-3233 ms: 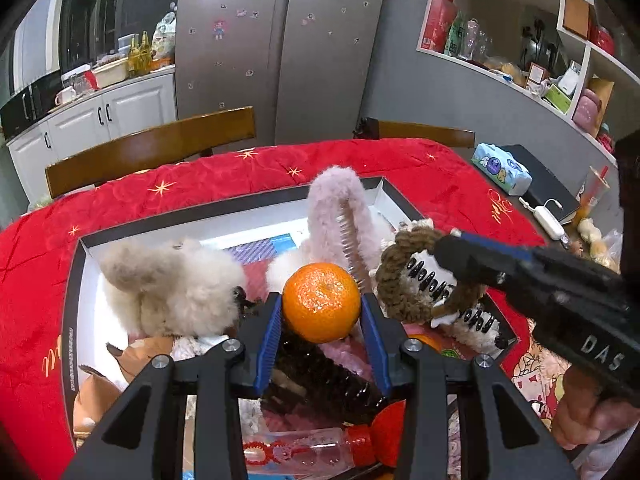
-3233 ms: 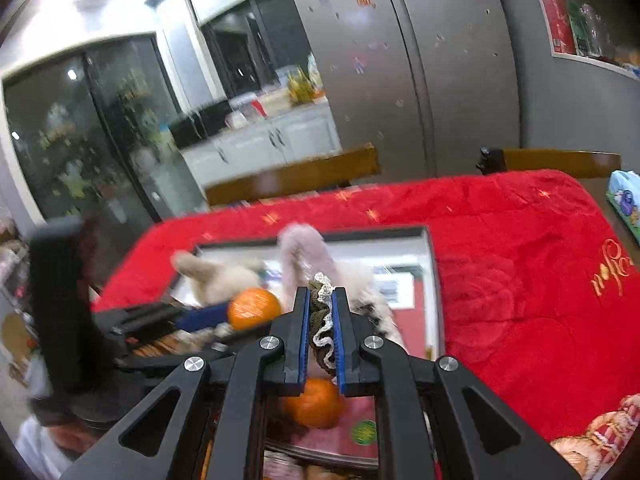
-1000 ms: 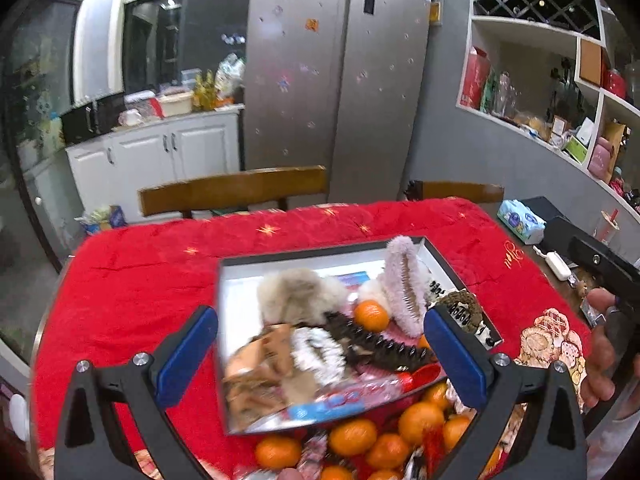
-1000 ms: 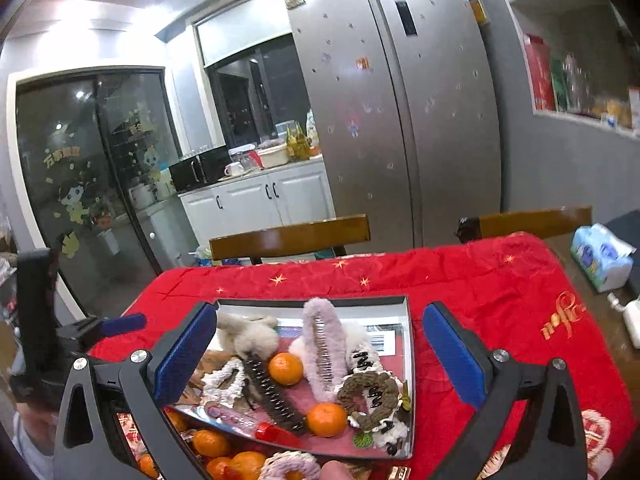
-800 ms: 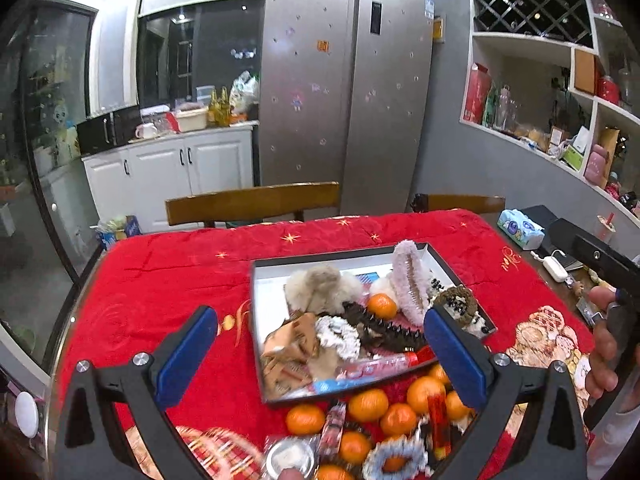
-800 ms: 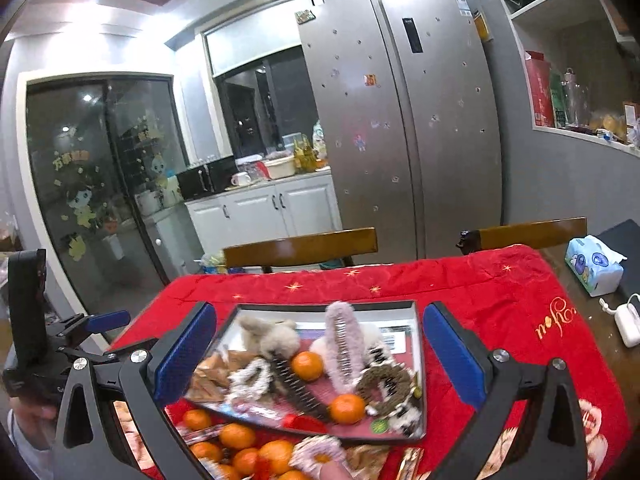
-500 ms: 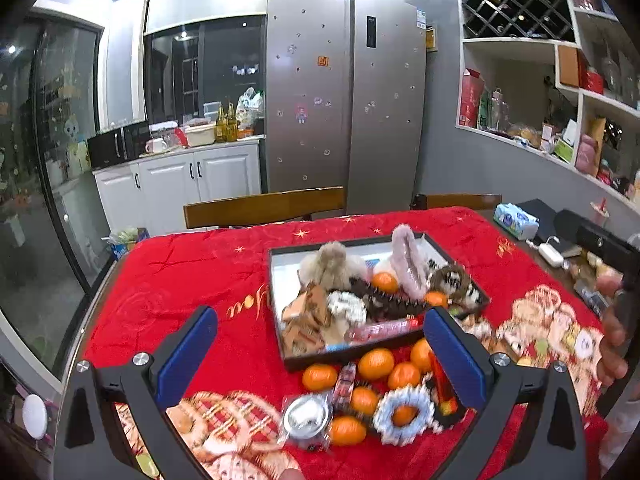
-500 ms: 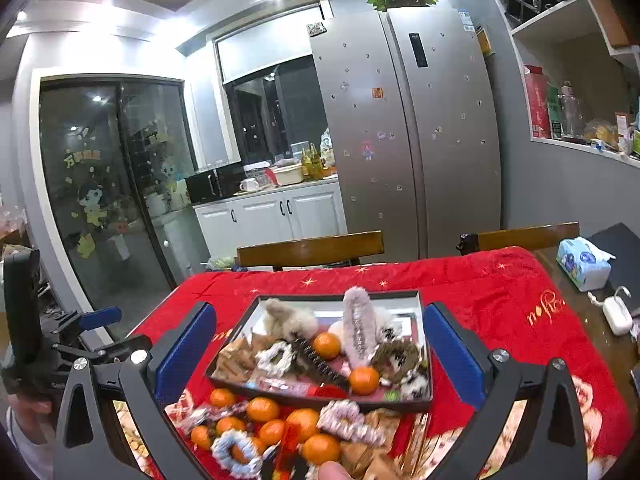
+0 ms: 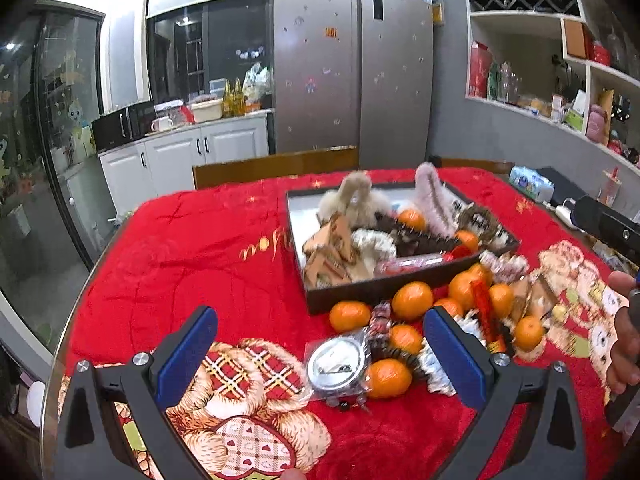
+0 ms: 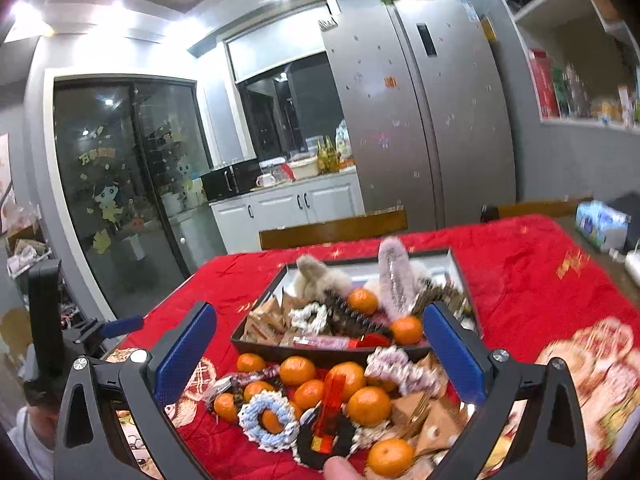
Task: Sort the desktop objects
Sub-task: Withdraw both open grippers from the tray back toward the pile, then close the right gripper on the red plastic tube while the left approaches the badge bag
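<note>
A dark box (image 9: 384, 288) on the red tablecloth holds fluffy hair clips, scrunchies, tan packets and two tangerines; it also shows in the right wrist view (image 10: 304, 350). In front of it lies a pile of tangerines (image 9: 412, 300), scrunchies (image 10: 268, 420), a round tin (image 9: 340, 364) and a red lighter (image 10: 332, 400). My left gripper (image 9: 320, 354) is open and empty, held back above the near table edge. My right gripper (image 10: 320, 350) is open and empty, above the pile.
Wooden chairs (image 9: 276, 164) stand behind the table, with a fridge (image 9: 352, 60) and white cabinets (image 9: 180, 160) beyond. A tissue pack (image 9: 530, 184) and a charger lie at the table's right. The other handset (image 9: 608, 228) shows at the right edge.
Both grippers let go of their objects, the tangerine and the scrunchie, in the box, opened wide and pulled back and up. The loose pile in front of the box came into view.
</note>
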Tool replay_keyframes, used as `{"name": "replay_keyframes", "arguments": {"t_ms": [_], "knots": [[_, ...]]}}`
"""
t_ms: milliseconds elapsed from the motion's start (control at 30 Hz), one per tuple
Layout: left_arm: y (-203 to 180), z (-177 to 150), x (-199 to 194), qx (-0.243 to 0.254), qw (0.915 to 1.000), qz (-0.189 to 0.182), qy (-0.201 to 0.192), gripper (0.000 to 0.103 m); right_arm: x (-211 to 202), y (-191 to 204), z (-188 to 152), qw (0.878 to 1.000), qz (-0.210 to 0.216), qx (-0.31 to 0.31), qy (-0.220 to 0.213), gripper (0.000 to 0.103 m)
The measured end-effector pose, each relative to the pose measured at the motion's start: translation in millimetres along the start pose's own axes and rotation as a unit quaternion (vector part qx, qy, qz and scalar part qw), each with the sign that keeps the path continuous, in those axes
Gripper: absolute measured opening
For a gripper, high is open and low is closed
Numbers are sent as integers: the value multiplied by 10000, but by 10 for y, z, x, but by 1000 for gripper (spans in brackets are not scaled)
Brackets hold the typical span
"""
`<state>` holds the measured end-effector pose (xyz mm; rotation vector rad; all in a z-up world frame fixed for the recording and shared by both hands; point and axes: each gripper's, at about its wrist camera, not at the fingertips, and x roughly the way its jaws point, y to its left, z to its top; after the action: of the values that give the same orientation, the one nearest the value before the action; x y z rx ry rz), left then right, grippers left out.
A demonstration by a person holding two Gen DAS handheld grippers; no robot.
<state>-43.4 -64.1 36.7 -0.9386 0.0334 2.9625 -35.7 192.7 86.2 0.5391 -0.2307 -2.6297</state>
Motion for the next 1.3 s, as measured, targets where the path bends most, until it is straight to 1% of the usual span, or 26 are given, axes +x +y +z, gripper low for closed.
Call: {"name": "replay_keyframes", "arguments": {"t_ms": [67,133,333,400,467,533,600,633,700,733,800,833,900,967,1000,1067,1167,1233,1267,1300], "knots": [[9,-46,66,4,10000,62,60,103,82,-53,-72,9996,82,149,211,103],[4,-74,121,9,9999,22,106,103,167,-108,-132,9987,97,258,433,103],[-42,-159,288,135,9996,74,238,103,271,-202,-239,9963,218,453,701,103],[-30,-185,342,130,9994,123,300,103,314,-226,-270,9946,360,537,809,103],[-12,-212,417,94,9988,168,443,103,351,-239,-303,9923,500,634,935,102],[-6,-245,485,56,9982,84,587,103,405,-232,-344,9893,667,681,1107,98],[-18,-269,533,77,9976,130,671,103,448,-207,-389,9873,762,667,1221,90],[-23,-284,549,95,9976,152,663,103,470,-177,-414,9863,812,612,1296,88],[-17,-298,560,70,9980,121,617,103,515,-115,-466,9847,822,480,1461,79],[-9,-303,569,46,9980,94,620,103,531,-93,-488,9841,823,432,1516,77],[-3,-316,578,52,9983,110,576,103,568,-59,-539,9823,852,352,1629,69],[-7,-315,573,73,9984,118,546,103,597,-45,-569,9810,838,322,1719,67],[-3,-332,574,98,9989,108,456,103,651,-44,-613,9793,770,294,1850,59],[55,-344,590,-49,9987,-27,503,103,713,-63,-668,9774,613,273,2003,56],[94,-344,612,-169,9982,-117,555,103,754,-90,-705,9761,515,279,2092,50],[161,-343,650,-339,9970,-288,637,103,797,-124,-737,9741,492,312,2184,45],[225,-359,697,-534,9944,-515,749,103,813,-144,-749,9752,476,333,2134,41],[238,-363,722,-595,9933,-600,783,103,820,-156,-752,9758,389,349,2122,33],[254,-368,733,-643,9926,-647,806,103,822,-159,-754,9758,345,346,2132,26],[267,-369,738,-679,9919,-684,826,103,830,-173,-759,9755,289,346,2154,22]]}}
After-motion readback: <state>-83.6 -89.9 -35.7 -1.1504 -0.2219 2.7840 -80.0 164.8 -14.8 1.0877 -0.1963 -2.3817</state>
